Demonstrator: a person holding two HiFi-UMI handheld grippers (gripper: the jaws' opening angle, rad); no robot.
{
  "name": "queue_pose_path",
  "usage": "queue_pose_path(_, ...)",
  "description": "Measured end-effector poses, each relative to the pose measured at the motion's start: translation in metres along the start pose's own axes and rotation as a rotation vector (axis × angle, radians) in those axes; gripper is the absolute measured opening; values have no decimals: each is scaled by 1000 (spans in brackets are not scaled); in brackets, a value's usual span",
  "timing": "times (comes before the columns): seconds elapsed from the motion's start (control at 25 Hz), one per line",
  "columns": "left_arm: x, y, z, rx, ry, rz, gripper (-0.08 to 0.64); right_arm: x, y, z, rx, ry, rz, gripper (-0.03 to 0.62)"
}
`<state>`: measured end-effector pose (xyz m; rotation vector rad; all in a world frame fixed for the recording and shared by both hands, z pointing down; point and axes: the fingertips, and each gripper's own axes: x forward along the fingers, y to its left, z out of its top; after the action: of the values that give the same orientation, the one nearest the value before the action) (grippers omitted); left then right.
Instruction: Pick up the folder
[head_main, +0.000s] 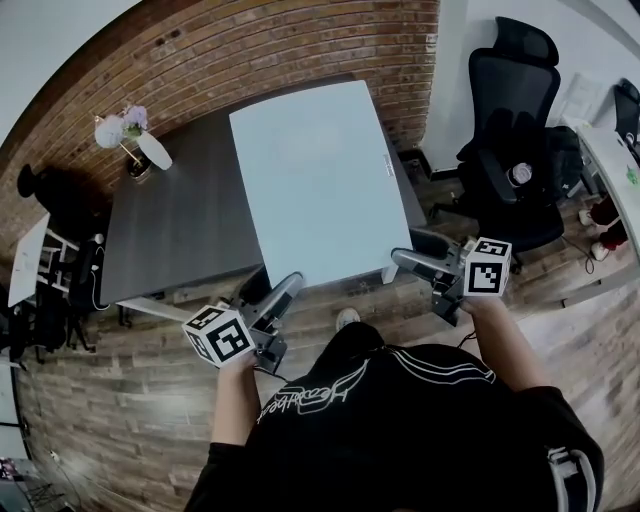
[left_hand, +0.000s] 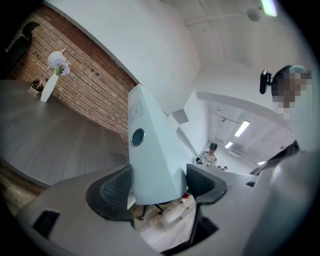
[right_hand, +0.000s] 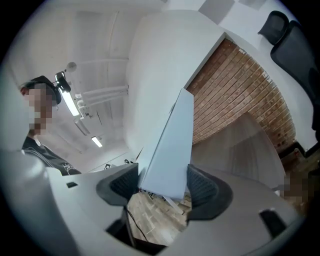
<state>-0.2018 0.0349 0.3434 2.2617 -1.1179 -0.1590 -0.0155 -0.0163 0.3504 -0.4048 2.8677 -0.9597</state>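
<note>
Up over the dark grey table we've got the folder lifted and tilted, its near end past the table edge. It's pale blue, plain and stiff, with a small round hole in the spine. Left gripper is clamped on the near left corner, right gripper on the near right one. White vase of flowers stands at the table's far left. Brick wall behind, wood-plank floor, black office chair off right.

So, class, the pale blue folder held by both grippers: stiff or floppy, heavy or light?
Probably fairly stiff: the folder looks flat though the left gripper and right gripper pinch only its near edge. Likely light, as it looks thin edge-on. Its smooth faces might slip.
</note>
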Motion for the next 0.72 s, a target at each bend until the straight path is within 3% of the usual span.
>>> queue_pose_path(0.72,7,9,19,43,-4,2,337,13,-5,9,-39,-5,-3,265)
